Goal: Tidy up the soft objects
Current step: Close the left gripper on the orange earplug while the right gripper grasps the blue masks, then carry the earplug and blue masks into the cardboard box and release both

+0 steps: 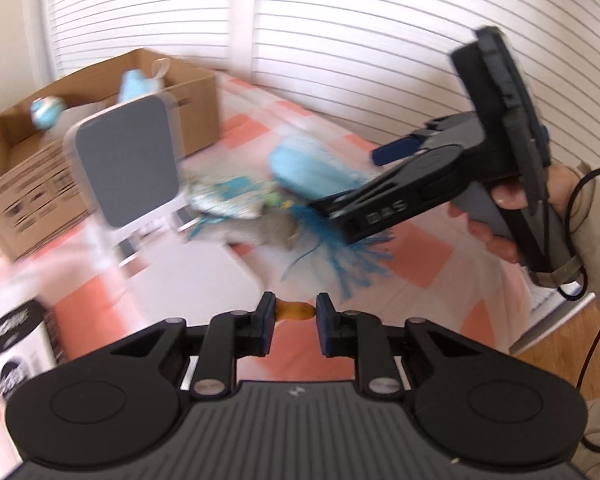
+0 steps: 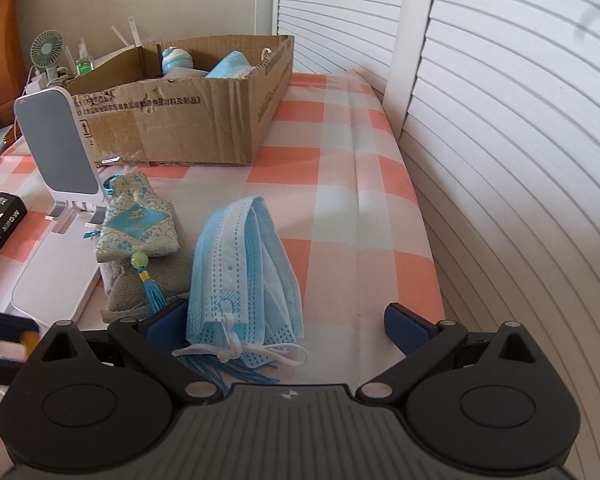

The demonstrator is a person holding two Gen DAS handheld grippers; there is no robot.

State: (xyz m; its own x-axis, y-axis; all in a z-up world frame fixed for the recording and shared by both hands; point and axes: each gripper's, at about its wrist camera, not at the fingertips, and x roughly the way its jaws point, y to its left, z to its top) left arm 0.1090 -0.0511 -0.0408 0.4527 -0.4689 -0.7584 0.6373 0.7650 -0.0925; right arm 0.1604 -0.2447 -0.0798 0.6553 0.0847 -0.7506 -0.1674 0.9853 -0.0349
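In the left wrist view my left gripper (image 1: 296, 314) is shut on a small orange object (image 1: 296, 311), held above the checked cloth; the picture is motion-blurred. A folded stack of blue face masks (image 2: 244, 264) lies between the wide-apart fingers of my open right gripper (image 2: 286, 322), untouched by the pads. From the left wrist view, a hand holds the right gripper (image 1: 352, 180) over the masks (image 1: 300, 168). Left of the masks an embroidered sachet (image 2: 136, 220) with a blue tassel rests on a grey pouch (image 2: 132, 292). The cardboard box (image 2: 180, 120) behind holds more masks and a blue round toy.
A white phone stand (image 2: 60, 144) and a black carton (image 2: 0, 224) stand at the left, with a white flat pad (image 2: 48, 280) under the pouch's edge. Louvred doors (image 2: 500, 160) run along the cloth's right edge. A small fan (image 2: 48, 52) and bottles sit behind the box.
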